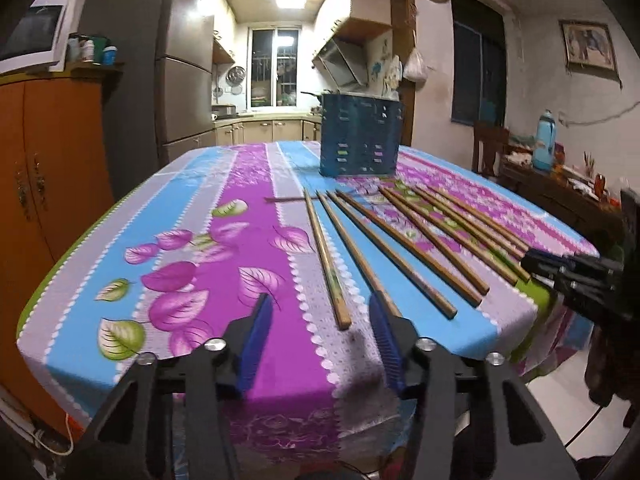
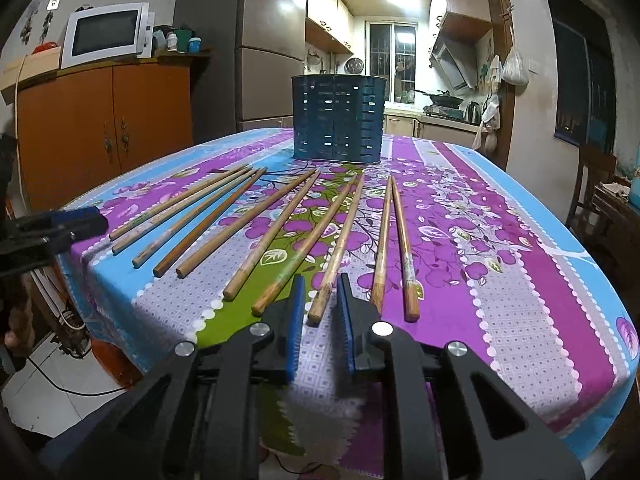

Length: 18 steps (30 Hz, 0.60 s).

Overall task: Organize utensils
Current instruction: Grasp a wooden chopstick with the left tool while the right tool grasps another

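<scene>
Several wooden chopsticks [image 2: 276,224] lie fanned out on the floral tablecloth, also in the left wrist view [image 1: 400,236]. A dark blue slotted utensil holder [image 2: 338,118] stands upright behind them, also in the left wrist view [image 1: 360,136]. My left gripper [image 1: 320,304] is open and empty above the near table edge, with the leftmost chopstick's end [image 1: 340,308] between its pads. My right gripper [image 2: 320,292] is open, its blue pads on either side of one chopstick's near end [image 2: 320,308]. Each gripper shows at the edge of the other's view.
The table [image 2: 520,280] has edges close on the near side and both flanks. An orange cabinet [image 2: 104,128] with a microwave stands to the left. A chair and cluttered side table [image 1: 552,172] stand to the right. A fridge and the kitchen lie behind.
</scene>
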Each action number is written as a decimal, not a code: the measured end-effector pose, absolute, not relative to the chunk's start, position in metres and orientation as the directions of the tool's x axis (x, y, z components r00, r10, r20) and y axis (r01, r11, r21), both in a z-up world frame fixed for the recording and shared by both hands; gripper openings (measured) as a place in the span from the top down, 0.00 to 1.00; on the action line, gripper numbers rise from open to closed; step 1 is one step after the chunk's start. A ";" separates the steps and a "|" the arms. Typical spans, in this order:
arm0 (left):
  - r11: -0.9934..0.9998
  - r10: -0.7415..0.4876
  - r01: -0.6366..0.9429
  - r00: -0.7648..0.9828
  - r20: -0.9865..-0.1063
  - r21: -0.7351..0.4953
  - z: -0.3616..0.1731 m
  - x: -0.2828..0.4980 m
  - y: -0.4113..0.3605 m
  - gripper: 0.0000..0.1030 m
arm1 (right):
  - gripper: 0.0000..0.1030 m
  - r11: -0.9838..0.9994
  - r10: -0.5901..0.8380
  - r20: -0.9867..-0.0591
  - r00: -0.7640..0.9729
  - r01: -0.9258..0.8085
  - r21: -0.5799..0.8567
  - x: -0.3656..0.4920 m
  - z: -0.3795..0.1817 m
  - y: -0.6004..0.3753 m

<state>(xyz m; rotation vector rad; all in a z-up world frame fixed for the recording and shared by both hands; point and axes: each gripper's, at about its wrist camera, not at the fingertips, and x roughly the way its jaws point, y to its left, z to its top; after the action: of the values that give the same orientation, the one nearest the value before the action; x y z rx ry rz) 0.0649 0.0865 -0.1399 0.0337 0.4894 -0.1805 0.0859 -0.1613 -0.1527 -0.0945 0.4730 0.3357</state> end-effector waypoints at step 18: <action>0.987 -0.105 0.143 0.916 -0.388 0.070 -0.161 0.065 0.068 0.92 | 0.88 0.953 0.261 -0.396 0.880 -0.301 -0.040 0.081 -0.159 -0.156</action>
<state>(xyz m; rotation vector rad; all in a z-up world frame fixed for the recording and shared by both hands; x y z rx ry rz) 0.0654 0.0684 -0.1614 0.0975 0.3931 -0.1275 0.0815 -0.1564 -0.1587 -0.1015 0.3986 0.2933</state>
